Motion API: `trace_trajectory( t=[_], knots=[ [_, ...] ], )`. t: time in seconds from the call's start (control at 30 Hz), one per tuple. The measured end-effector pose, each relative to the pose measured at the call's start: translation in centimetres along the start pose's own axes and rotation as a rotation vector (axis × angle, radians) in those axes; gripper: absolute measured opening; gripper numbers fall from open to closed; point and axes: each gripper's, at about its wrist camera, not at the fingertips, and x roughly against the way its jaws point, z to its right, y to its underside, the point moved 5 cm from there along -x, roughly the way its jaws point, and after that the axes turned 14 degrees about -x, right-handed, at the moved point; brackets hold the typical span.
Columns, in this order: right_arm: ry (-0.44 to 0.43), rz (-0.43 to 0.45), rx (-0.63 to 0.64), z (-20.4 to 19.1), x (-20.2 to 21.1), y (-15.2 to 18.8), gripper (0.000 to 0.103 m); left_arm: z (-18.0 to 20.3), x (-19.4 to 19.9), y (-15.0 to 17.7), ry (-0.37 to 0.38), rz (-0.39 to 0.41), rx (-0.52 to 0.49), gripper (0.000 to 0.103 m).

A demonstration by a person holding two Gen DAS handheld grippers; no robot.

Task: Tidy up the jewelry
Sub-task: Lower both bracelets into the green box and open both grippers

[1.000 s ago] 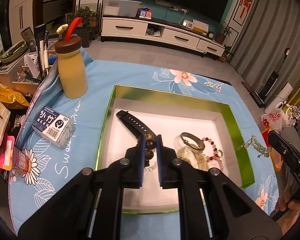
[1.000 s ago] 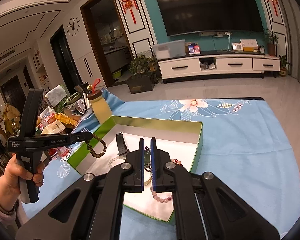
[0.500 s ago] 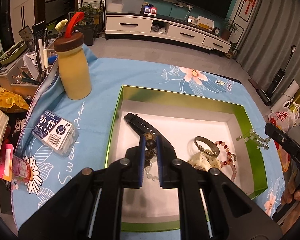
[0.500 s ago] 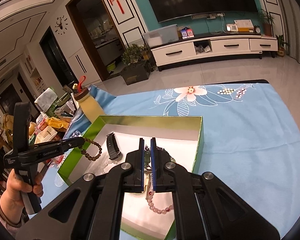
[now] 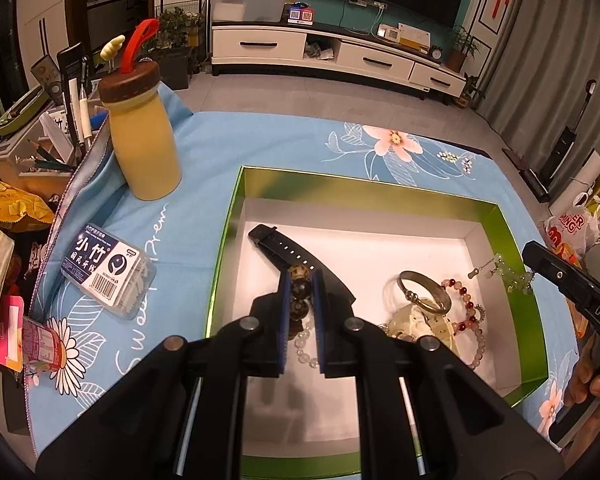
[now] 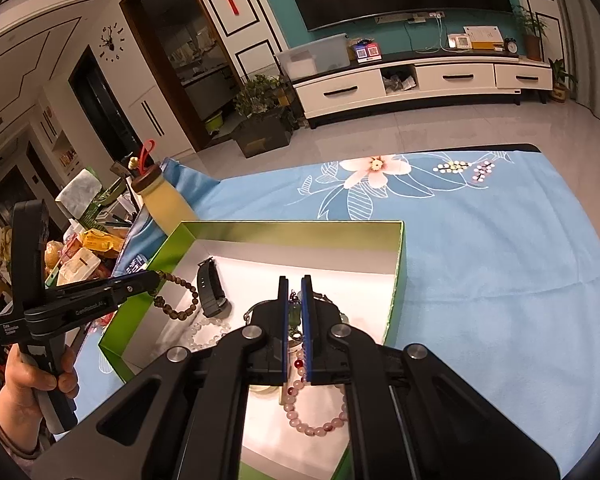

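Observation:
A green box (image 5: 380,188) with a white floor lies on the blue floral cloth. In it are a black watch strap (image 5: 288,252), a silver bangle (image 5: 424,286), a pink bead bracelet (image 5: 472,320) and a clear bead bracelet (image 5: 304,344). My left gripper (image 5: 300,276) is shut on a brown bead bracelet (image 6: 176,304), which hangs over the box's left part. My right gripper (image 6: 295,280) is shut on a green bead strand (image 5: 508,272), which dangles over the box's right wall. The right wrist view also shows the left gripper (image 6: 154,278), the strap (image 6: 210,292) and the pink bracelet (image 6: 316,420).
A yellow bottle (image 5: 144,148) with a brown cap stands left of the box, with a toothpick box (image 5: 108,272) nearer me. A pen holder (image 5: 48,148) and snack packets (image 5: 8,204) crowd the table's left edge. Bare blue cloth (image 6: 500,260) lies right of the box.
Both grippers have sunk a little toward the box. The green strand has come from outside the right wall to above it. The brown bracelet now hangs lower over the box's left part.

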Motion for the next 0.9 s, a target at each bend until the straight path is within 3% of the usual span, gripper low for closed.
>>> trace_trajectory(
  t=[0.63, 0.67, 0.73, 0.77, 0.83, 0.9],
  knots=[
    [0.05, -0.127, -0.076, 1.3, -3.4, 0.0, 0.005, 0.3, -1.4, 0.0, -0.013, -0.052, -0.021, 0.011],
    [0.057, -0.136, -0.086, 1.3, -3.6, 0.0, 0.005, 0.3, -1.3, 0.0, -0.014, -0.055, -0.021, 0.014],
    [0.062, -0.153, -0.102, 1.4, -3.8, 0.1, 0.009, 0.5, -0.8, 0.0, -0.013, -0.051, -0.02, 0.039],
    [0.058, -0.155, -0.105, 1.3, -3.7, 0.2, 0.012, 0.6, -0.5, 0.0, -0.014, -0.049, -0.02, 0.065],
    [0.065, -0.144, -0.096, 1.0, -3.0, 0.2, 0.028, 0.9, 0.6, -0.2, -0.023, -0.034, -0.03, 0.072],
    [0.065, -0.137, -0.092, 0.7, -2.0, 0.1, 0.035, 1.2, 1.9, -0.5, -0.04, -0.027, -0.041, 0.085]
  ],
)
